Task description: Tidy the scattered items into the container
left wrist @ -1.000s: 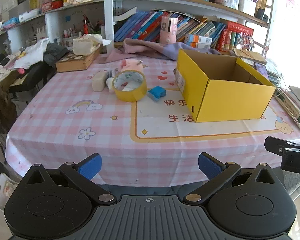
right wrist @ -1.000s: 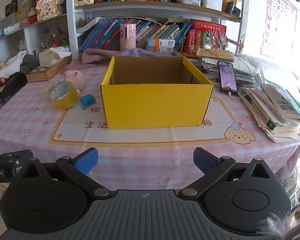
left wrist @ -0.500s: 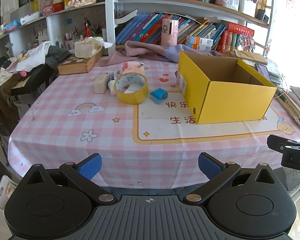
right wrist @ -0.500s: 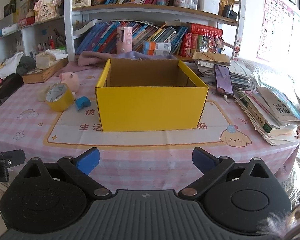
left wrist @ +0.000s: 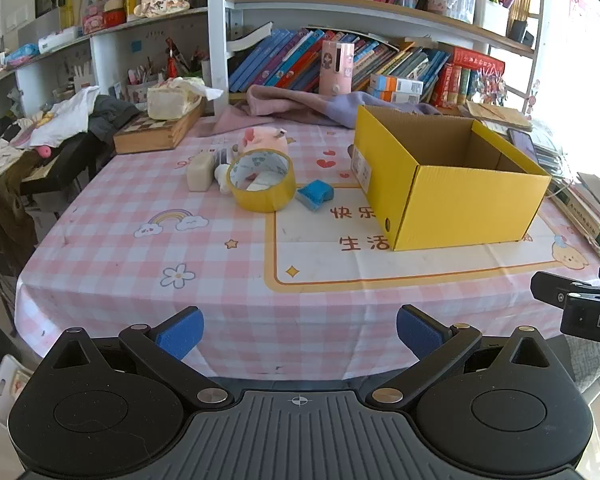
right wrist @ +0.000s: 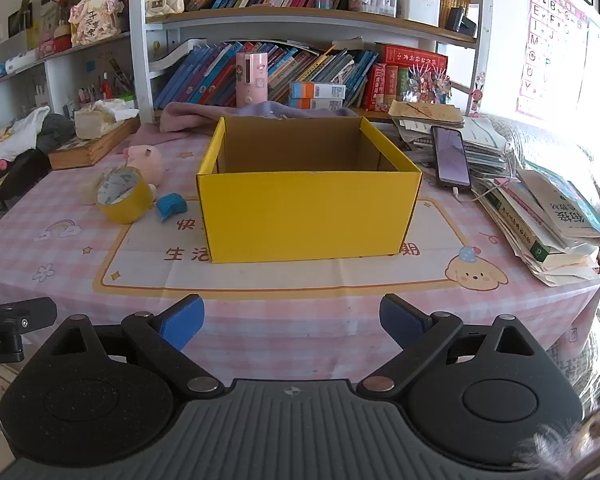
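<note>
Yellow box (right wrist: 308, 212) on table (right wrist: 340, 276), centre. Left of it: tape (left wrist: 262, 180), blue eraser (left wrist: 315, 195), pink toy (left wrist: 262, 142). Left gripper (left wrist: 298, 330) wide, holding nothing; right gripper (right wrist: 290, 320) closing, nothing between jaws.

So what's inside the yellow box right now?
The yellow box looks empty: only bare brown cardboard walls show, in both wrist views. Its floor is hidden behind the near wall, so something flat or low could lie there unseen.
</note>
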